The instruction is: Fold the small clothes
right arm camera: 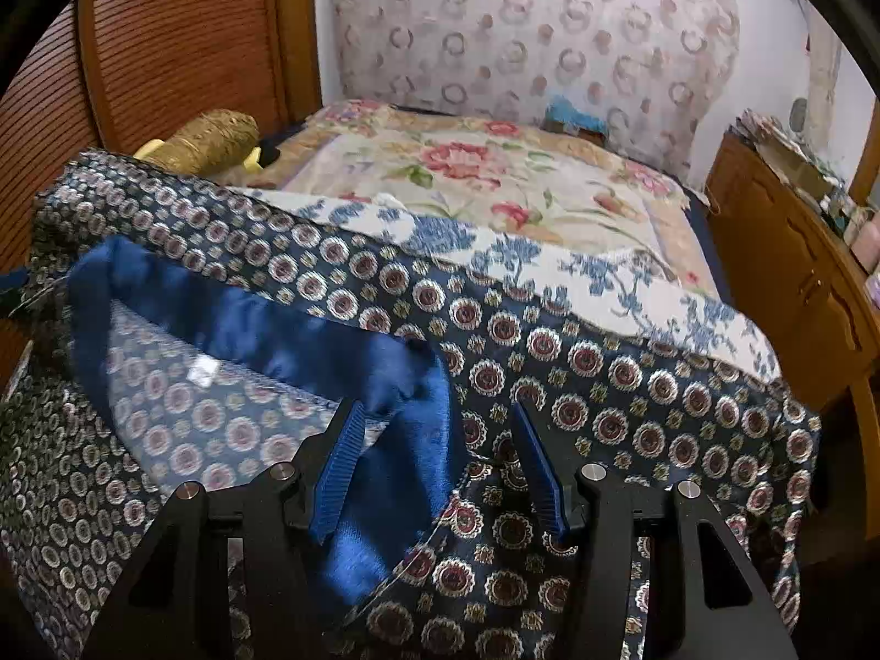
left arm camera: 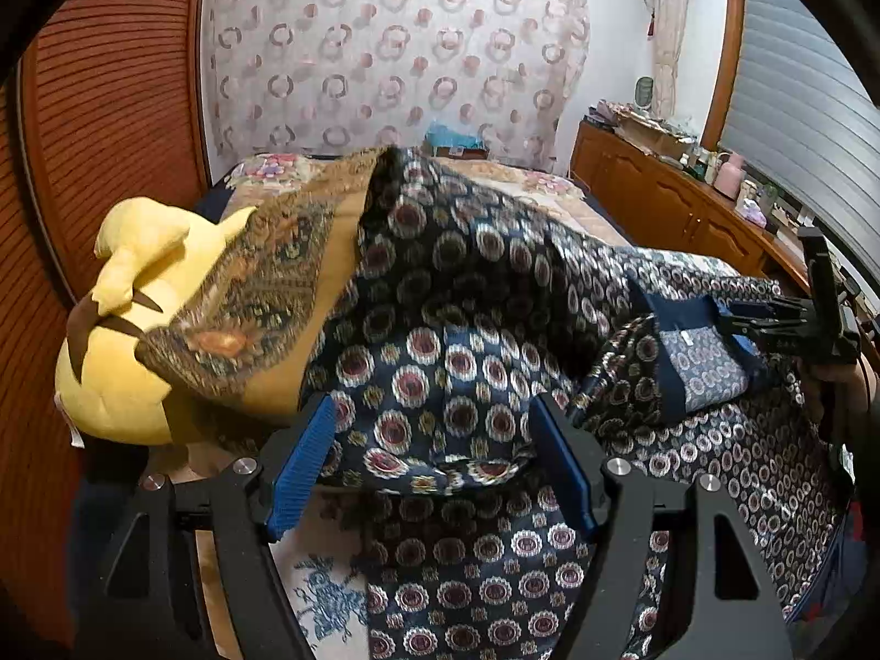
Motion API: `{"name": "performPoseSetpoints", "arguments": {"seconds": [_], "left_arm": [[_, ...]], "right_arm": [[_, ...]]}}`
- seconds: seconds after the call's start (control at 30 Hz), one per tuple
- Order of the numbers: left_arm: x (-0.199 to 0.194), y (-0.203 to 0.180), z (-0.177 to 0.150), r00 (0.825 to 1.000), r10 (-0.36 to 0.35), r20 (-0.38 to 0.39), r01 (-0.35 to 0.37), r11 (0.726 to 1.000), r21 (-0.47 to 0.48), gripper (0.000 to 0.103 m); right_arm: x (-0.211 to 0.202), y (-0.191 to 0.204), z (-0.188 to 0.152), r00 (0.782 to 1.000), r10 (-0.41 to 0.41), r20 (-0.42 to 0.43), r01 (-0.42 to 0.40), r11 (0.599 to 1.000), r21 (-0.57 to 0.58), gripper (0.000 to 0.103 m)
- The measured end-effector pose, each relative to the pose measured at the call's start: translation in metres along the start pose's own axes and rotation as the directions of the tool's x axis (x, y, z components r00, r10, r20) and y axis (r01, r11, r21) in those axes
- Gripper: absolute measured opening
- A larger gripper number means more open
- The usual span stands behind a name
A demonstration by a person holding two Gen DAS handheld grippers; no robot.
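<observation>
Two grippers work over a bed: left gripper (left arm camera: pixel 434 473) spreads wide around a fold of patterned garment (left arm camera: pixel 467 297); right gripper (right arm camera: pixel 440 473), also wide, straddles its blue waistband (right arm camera: pixel 231 319). Unpinched, the slippery cloth could slide off the bed (right arm camera: pixel 495 176).

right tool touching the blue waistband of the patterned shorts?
Touching. Right wrist view: the solid blue satin waistband of the navy medallion-print shorts bunches against the right tool's left pad, jaws spread wide.

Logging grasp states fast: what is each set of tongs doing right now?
Left tongs: open, patterned garment bunched between the pads, not clamped.
Right tongs: open, straddling the garment's blue waistband.
</observation>
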State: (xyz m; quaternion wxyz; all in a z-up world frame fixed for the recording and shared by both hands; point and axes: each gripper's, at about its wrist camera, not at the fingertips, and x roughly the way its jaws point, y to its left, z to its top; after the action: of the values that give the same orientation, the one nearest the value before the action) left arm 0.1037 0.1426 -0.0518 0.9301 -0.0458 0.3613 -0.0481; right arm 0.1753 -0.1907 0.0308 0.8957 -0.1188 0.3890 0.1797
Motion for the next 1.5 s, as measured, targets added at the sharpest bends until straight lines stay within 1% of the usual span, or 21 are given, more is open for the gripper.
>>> {"name": "performPoseSetpoints", "arguments": {"seconds": [0.1, 0.13, 0.2, 0.23, 0.27, 0.3, 0.4, 0.57, 0.73, 0.87, 0.93, 1.03, 1.1, 1.13, 1.17, 1.2, 1.27, 1.5], "left_arm": [[0.001, 0.000, -0.007, 1.000, -0.004, -0.008, 0.004, 1.000, -0.004, 0.073], [0.002, 0.001, -0.010, 1.000, -0.002, -0.011, 0.002, 1.000, -0.006, 0.073], [0.003, 0.002, -0.015, 1.000, -0.004, -0.019, 0.004, 1.000, -0.014, 0.073], [0.004, 0.003, -0.017, 1.000, -0.006, -0.023, 0.006, 1.000, -0.018, 0.073], [0.005, 0.004, -0.020, 1.000, -0.006, -0.028, 0.005, 1.000, -0.024, 0.073], [0.004, 0.004, -0.022, 1.000, -0.007, -0.030, 0.006, 1.000, -0.029, 0.073], [0.001, 0.005, -0.028, 0.999, -0.008, -0.031, 0.007, 0.999, -0.035, 0.073], [-0.005, 0.006, -0.033, 1.000, -0.011, -0.021, 0.010, 0.999, -0.046, 0.073], [-0.008, 0.008, -0.035, 1.000, -0.002, -0.011, 0.002, 0.998, -0.058, 0.073], [-0.013, 0.011, -0.034, 1.000, 0.003, 0.000, -0.003, 0.998, -0.066, 0.073], [-0.016, 0.014, -0.033, 1.000, 0.008, 0.009, -0.007, 0.997, -0.072, 0.073], [-0.018, 0.023, -0.033, 1.000, 0.023, 0.021, -0.021, 0.995, -0.095, 0.073], [-0.018, 0.027, -0.033, 0.999, 0.028, 0.019, -0.026, 0.994, -0.107, 0.073], [-0.017, 0.029, -0.032, 0.999, 0.031, 0.017, -0.029, 0.993, -0.111, 0.073], [-0.016, 0.030, -0.033, 0.999, 0.035, 0.015, -0.033, 0.993, -0.114, 0.073], [-0.015, 0.032, -0.032, 0.999, 0.039, 0.012, -0.038, 0.993, -0.116, 0.073], [-0.014, 0.031, -0.032, 0.999, 0.042, 0.013, -0.040, 0.992, -0.116, 0.073], [-0.009, 0.031, -0.031, 0.999, 0.045, 0.008, -0.044, 0.993, -0.111, 0.073]], "right_arm": [[0.014, 0.003, 0.007, 1.000, 0.002, -0.019, -0.002, 1.000, -0.001, 0.057], [0.018, 0.007, 0.005, 1.000, 0.001, -0.013, -0.001, 1.000, -0.008, 0.052], [0.018, 0.012, 0.001, 1.000, 0.018, -0.012, -0.019, 0.999, -0.033, 0.023], [0.021, 0.013, 0.001, 0.999, 0.030, -0.014, -0.031, 0.999, -0.044, 0.017], [0.016, 0.014, -0.001, 0.999, 0.040, -0.009, -0.041, 0.998, -0.057, 0.009], [0.012, 0.016, -0.003, 0.999, 0.047, -0.003, -0.048, 0.996, -0.069, 0.005], [-0.006, 0.018, -0.017, 0.996, 0.077, 0.032, -0.074, 0.993, -0.092, 0.003], [-0.047, 0.018, -0.047, 0.989, 0.125, 0.085, -0.115, 0.987, -0.108, 0.003], [-0.074, 0.017, -0.075, 0.984, 0.145, 0.107, -0.134, 0.986, -0.101, 0.003], [-0.102, 0.015, -0.099, 0.980, 0.166, 0.112, -0.157, 0.984, -0.089, 0.003], [-0.116, 0.014, -0.107, 0.981, 0.164, 0.108, -0.156, 0.984, -0.084, 0.003], [-0.125, 0.011, -0.121, 0.987, 0.127, 0.099, -0.120, 0.990, -0.073, 0.013], [-0.131, 0.008, -0.130, 0.989, 0.112, 0.093, -0.107, 0.993, -0.058, 0.028], [-0.134, 0.006, -0.134, 0.990, 0.110, 0.093, -0.106, 0.993, -0.050, 0.032], [-0.138, 0.007, -0.135, 0.990, 0.105, 0.097, -0.101, 0.994, -0.042, 0.040], [-0.141, 0.003, -0.137, 0.990, 0.097, 0.100, -0.094, 0.995, -0.035, 0.044], [-0.147, -0.002, -0.140, 0.991, 0.081, 0.105, -0.079, 0.997, -0.026, 0.047], [-0.182, -0.019, -0.146, 0.986, 0.036, 0.162, -0.040, 0.999, 0.018, 0.047]]}}
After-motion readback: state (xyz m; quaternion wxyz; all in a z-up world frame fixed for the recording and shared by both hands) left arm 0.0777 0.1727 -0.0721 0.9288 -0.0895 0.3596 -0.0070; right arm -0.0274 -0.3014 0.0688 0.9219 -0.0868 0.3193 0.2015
